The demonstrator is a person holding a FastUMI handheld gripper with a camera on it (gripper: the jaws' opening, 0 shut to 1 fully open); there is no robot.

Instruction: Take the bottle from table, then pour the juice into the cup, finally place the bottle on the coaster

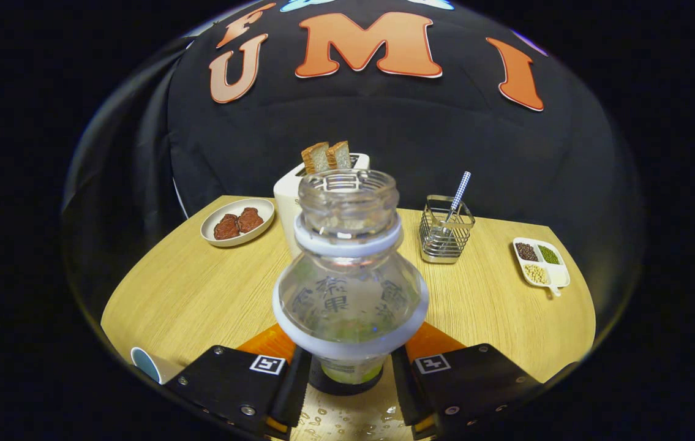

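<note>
The clear bottle stands upright and uncapped between the fingers of my gripper. A little green juice lies at its bottom. Its base rests on the dark round coaster, which lies between the fingers. Both fingertips reach in under the bottle's wide white ring, one on each side of the lower body. The ring hides whether the fingers touch it. The cup, white outside and blue inside, stands on the table just left of the left finger.
Drops of liquid lie on the wooden table between the fingers. Beyond the bottle are a white toaster with two bread slices, a plate of meat, a wire holder with a straw, and a divided dish at the far right.
</note>
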